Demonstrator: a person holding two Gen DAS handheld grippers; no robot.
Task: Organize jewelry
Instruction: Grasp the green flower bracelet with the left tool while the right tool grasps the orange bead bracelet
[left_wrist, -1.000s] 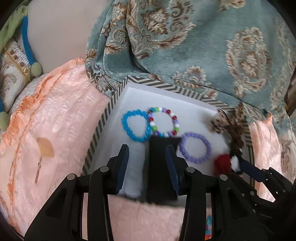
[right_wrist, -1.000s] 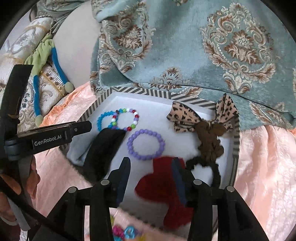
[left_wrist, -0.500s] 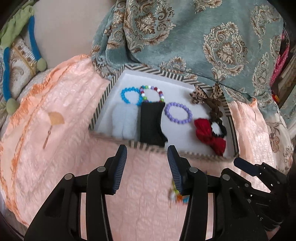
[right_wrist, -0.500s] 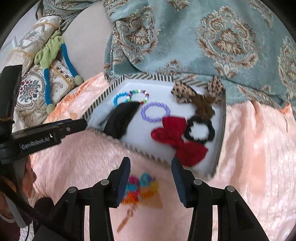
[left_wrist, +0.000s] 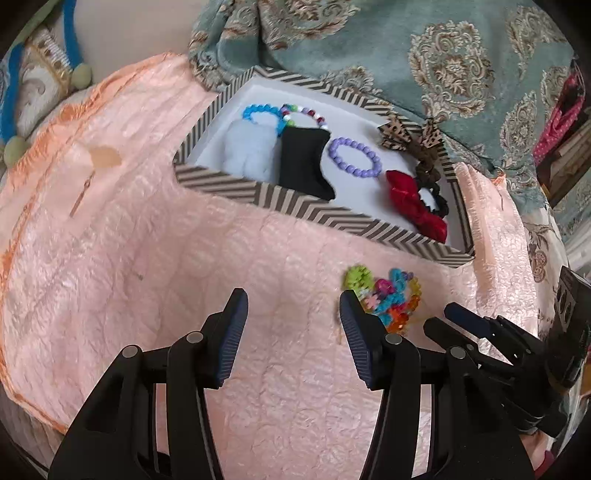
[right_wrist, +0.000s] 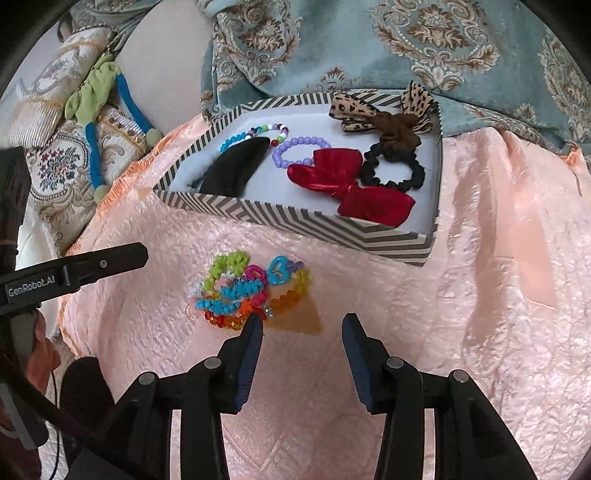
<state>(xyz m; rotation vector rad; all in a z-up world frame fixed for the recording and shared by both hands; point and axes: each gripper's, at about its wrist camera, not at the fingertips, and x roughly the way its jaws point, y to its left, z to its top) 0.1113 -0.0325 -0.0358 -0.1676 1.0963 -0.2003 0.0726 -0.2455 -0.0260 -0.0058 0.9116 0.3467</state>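
A chevron-striped box lies on a pink quilt. It holds a blue bead bracelet, a multicolour bracelet, a purple bracelet, a black pouch, a white pouch, a red bow, a black scrunchie and a leopard bow. A pile of colourful hair ties and beads lies on the quilt in front of the box. My left gripper is open and empty, left of the pile. My right gripper is open and empty, just right of the pile.
A teal patterned blanket is heaped behind the box. A green and blue fabric toy lies on a cushion at the left. An orange leaf shape marks the quilt to the left.
Both grippers have pulled back from the box toward me, leaving the black pouch and red bow inside it. The colourful pile has come into view in front of them.
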